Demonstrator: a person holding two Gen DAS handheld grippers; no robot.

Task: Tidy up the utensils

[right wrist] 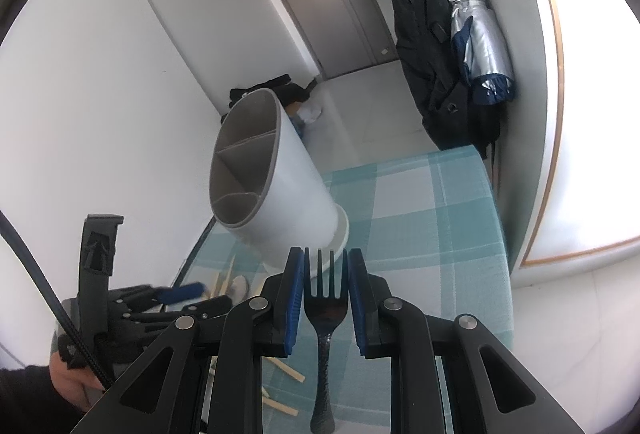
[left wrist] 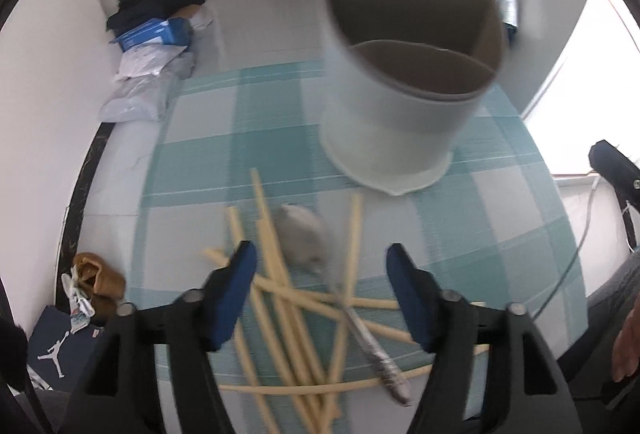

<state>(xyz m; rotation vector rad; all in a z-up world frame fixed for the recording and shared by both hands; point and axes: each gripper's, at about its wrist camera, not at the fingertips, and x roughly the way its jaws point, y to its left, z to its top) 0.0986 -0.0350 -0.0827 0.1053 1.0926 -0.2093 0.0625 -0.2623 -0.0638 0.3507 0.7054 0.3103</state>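
Left gripper tilted down (jaws apart), chopsticks below

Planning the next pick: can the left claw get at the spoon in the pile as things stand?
Probably yes. The left claw is open and empty right above the spoon, which lies on top of the chopsticks. Nothing covers it, though the sticks crowd its handle.
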